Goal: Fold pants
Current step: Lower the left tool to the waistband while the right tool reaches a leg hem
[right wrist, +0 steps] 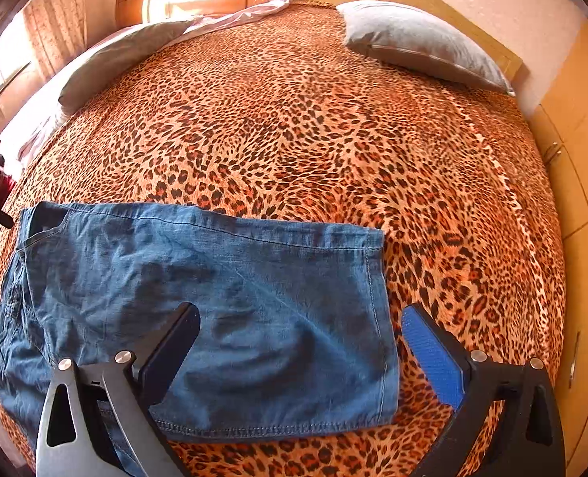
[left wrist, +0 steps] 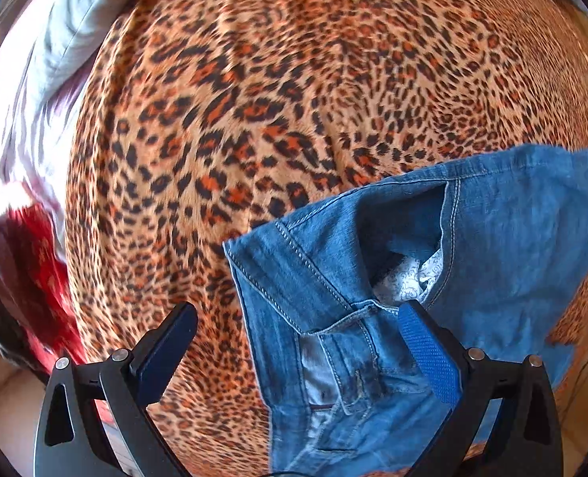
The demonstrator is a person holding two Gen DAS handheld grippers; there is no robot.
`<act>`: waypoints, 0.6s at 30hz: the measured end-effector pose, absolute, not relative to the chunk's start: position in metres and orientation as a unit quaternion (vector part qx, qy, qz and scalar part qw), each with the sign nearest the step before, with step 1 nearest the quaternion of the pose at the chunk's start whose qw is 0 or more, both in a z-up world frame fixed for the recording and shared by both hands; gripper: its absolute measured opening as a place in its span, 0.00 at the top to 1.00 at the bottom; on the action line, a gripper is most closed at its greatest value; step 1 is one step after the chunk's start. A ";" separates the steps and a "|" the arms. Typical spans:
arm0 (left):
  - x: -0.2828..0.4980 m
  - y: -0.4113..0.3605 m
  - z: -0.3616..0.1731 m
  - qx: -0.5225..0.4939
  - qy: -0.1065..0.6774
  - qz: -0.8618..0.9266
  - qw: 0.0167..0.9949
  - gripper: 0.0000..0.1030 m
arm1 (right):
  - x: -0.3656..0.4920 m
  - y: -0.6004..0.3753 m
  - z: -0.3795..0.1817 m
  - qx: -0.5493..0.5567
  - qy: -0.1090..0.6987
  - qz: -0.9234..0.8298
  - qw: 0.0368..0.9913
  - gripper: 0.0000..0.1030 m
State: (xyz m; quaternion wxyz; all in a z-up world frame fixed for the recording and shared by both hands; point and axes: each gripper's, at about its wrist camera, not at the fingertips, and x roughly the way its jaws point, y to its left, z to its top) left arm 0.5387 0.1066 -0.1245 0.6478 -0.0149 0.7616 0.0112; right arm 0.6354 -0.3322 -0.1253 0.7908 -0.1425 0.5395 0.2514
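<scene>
Setting: I look down on a bed under a leopard-print cover (right wrist: 294, 127), a grey pillow (right wrist: 421, 43) at its far right.
Pants: blue denim pants (right wrist: 214, 310) lie flat on the near part of the cover, already doubled over, hems to the right, waistband end to the left.
Left tongs: my left gripper (left wrist: 298, 330) hangs spread wide above the waistband and open fly (left wrist: 357, 318), holding nothing.
Right tongs: my right gripper (right wrist: 300, 330) hangs equally wide over the hem end, empty, its right finger beyond the hem edge.
Step in hand: I judge it to be taking hold for the next fold.
Doing it well: I would pinch through every layer at each end, lift both ends level, and lay edge onto edge.
Risk: catching only the top layer would drag the fold askew.
</scene>
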 end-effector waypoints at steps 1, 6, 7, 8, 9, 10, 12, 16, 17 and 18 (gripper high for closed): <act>0.544 0.101 -0.126 0.015 0.762 -0.007 0.648 0.01 | 0.642 -0.325 -0.129 -0.165 0.541 0.262 0.782 0.02; 0.559 0.090 -0.146 0.081 0.769 -0.084 0.628 0.01 | 0.663 -0.278 -0.147 -0.248 0.546 0.342 0.723 0.02; 0.562 0.089 -0.151 0.091 0.769 -0.093 0.625 0.01 | 0.666 -0.268 -0.152 -0.264 0.549 0.354 0.710 0.02; 0.566 0.089 -0.157 0.099 0.770 -0.100 0.622 0.01 | 0.669 -0.258 -0.158 -0.279 0.553 0.365 0.695 0.02; 0.569 0.089 -0.164 0.104 0.773 -0.106 0.617 0.01 | 0.670 -0.248 -0.164 -0.294 0.555 0.378 0.680 0.02; 0.570 0.084 -0.169 0.107 0.775 -0.111 0.613 0.01 | 0.673 -0.241 -0.171 -0.309 0.555 0.386 0.669 0.02; 0.573 0.084 -0.178 0.114 0.774 -0.119 0.611 0.01 | 0.681 -0.230 -0.184 -0.334 0.560 0.390 0.651 0.02; 0.583 0.081 -0.202 0.126 0.776 -0.126 0.605 0.01 | 0.705 -0.231 -0.214 -0.341 0.600 0.370 0.622 0.02; 0.586 0.082 -0.209 0.128 0.778 -0.125 0.603 0.01 | 0.707 -0.231 -0.221 -0.347 0.606 0.366 0.616 0.02; 0.588 0.083 -0.216 0.130 0.780 -0.124 0.599 0.01 | 0.708 -0.232 -0.227 -0.350 0.611 0.365 0.609 0.02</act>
